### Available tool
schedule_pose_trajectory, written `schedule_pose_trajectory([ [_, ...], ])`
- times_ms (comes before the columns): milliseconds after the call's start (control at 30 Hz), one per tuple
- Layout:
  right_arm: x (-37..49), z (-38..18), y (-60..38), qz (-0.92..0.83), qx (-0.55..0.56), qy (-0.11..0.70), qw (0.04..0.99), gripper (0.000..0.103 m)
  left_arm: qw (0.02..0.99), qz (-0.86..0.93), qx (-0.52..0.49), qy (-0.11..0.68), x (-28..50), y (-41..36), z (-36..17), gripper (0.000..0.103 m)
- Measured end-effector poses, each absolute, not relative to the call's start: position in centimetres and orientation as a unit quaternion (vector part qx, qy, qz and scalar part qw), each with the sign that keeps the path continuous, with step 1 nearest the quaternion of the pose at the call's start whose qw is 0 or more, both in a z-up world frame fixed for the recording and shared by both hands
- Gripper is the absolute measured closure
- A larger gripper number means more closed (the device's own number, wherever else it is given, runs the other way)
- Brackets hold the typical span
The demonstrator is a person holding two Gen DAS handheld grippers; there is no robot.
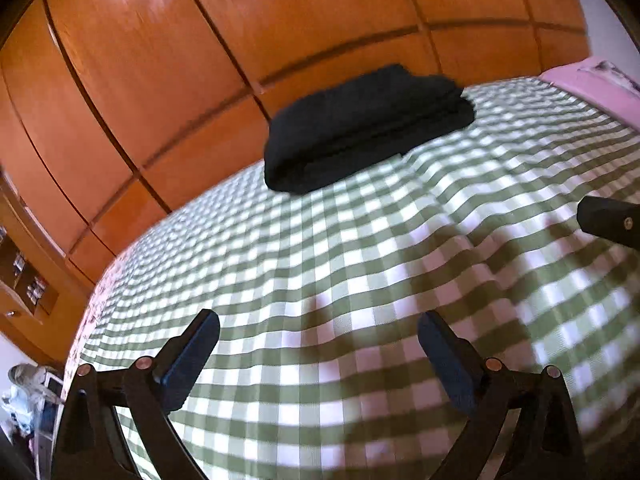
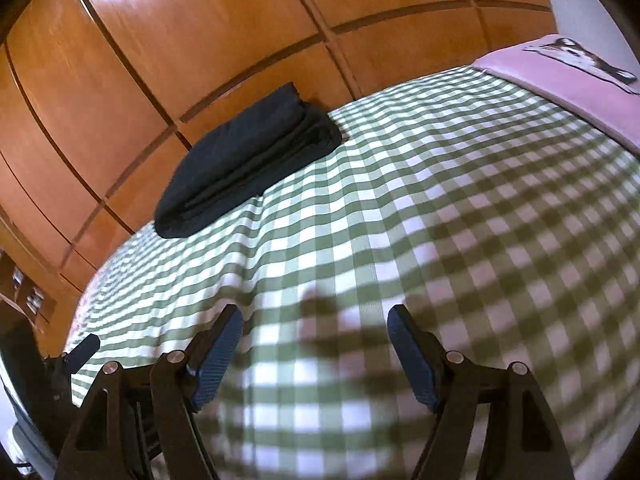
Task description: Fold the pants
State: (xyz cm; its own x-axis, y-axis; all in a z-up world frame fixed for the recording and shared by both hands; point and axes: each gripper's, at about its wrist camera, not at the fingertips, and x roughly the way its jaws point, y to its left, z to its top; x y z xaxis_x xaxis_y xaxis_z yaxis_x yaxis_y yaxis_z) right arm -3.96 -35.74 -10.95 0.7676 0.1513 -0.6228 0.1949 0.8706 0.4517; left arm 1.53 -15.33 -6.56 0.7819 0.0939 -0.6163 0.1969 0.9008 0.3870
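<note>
Left gripper [image 1: 318,330] spread, empty; right gripper [image 2: 314,322] likewise. The pants [image 1: 368,128] lie folded at the bed's [image 1: 400,264] far edge by the wardrobe [image 1: 200,60] — well ahead of both, long axis along that edge, neither arm clearly nearer.

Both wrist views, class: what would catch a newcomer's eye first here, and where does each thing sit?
The dark folded pants stand out most, lying in a neat stack at the far edge of the green-and-white checked bedspread, in front of the orange wooden wardrobe. Near the camera, the left gripper and the right gripper are both open above the cover, holding nothing.
</note>
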Motion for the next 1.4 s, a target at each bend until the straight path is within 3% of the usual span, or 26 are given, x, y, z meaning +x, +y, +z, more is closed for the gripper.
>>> schedule_pose_trajectory([
  [200, -7.1, -8.1, -34.1, -0.023, 0.206, 0.315, 0.926, 0.027, 0.915, -0.115, 0.115, 0.368, -0.2, -13.9, -4.5, 0.003],
  [367, -8.0, -6.7, -32.9, -0.023, 0.177, 0.307, 0.935, 0.027, 0.924, -0.123, 0.069, 0.356, -1.9, -13.0, -2.9, 0.003],
  [633, -8.5, -5.8, -32.4, -0.019, 0.17, 0.297, 0.939, 0.027, 0.938, -0.097, 0.08, 0.325, -3.0, -12.3, -1.3, 0.003],
  [1400, -9.7, -3.1, -29.6, -0.027, 0.1, 0.278, 0.955, 0.027, 0.939, -0.057, 0.047, 0.336, -3.4, -10.5, 0.0, 0.003],
])
